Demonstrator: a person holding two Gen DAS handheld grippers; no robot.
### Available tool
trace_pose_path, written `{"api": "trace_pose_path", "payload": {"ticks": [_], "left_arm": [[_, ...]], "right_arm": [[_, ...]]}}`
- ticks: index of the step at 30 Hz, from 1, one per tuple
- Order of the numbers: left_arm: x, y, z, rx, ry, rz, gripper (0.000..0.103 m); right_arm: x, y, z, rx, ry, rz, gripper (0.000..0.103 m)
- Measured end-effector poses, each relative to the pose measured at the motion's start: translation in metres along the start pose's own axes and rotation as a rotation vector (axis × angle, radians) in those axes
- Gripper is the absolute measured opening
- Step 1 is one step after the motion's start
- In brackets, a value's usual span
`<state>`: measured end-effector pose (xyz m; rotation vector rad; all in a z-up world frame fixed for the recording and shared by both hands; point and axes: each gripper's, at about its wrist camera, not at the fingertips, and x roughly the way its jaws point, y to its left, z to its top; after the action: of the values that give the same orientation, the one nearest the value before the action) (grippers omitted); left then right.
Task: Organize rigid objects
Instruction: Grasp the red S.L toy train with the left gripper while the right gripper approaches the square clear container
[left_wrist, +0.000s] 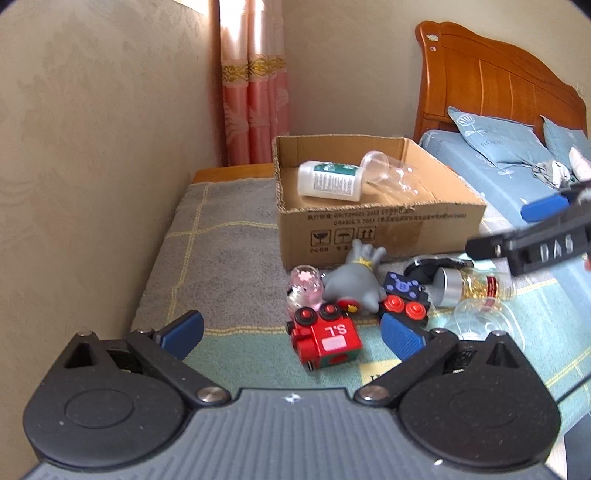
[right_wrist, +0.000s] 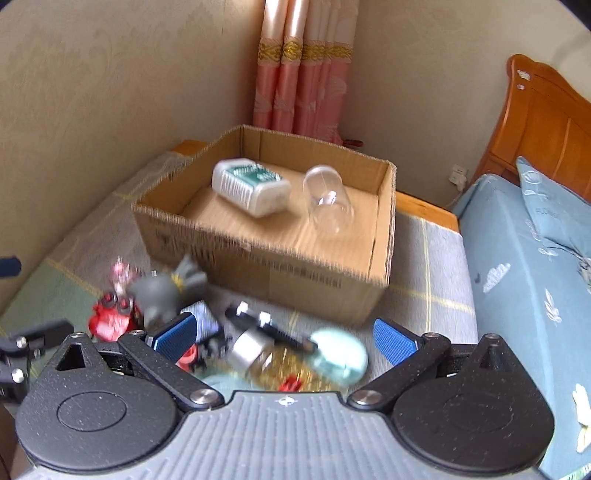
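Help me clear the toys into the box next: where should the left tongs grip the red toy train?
Probably across the boxy cab of the red toy train, descending from above. It lies tipped with wheels up, so the flat cab sides offer parallel faces. The open left tongs already straddle it.

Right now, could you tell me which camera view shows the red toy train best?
The left wrist view: the red toy train lies sharp and whole on the cloth, its "S.L" lettering legible. The right wrist view shows it only as a motion-blurred red patch at the left, partly hidden behind that gripper's linkage.
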<state>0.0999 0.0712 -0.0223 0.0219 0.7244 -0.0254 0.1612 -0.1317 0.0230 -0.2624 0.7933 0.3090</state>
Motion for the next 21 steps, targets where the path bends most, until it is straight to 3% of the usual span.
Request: {"api": "trace_pose_path", "payload": {"ticks": [7, 13, 21], "left_arm": [[0.001, 0.004, -0.010, 0.010, 0.003, -0.004, 0.102], [0.003, 0.012, -0.017, 0.001, 0.010, -0.010, 0.102], [0.014, 0.017, -0.022, -0.001, 0.039, -0.039, 0.102]], "right_arm": [[-0.002, 0.020, -0.044, 0.118, 0.004, -0.009, 0.103], [0.014, 0.040, -0.060, 0.170, 0.033, -0.089, 0.103], [0.030, 0.031, -0.077, 0.243, 0.103, -0.131, 0.103]]}}
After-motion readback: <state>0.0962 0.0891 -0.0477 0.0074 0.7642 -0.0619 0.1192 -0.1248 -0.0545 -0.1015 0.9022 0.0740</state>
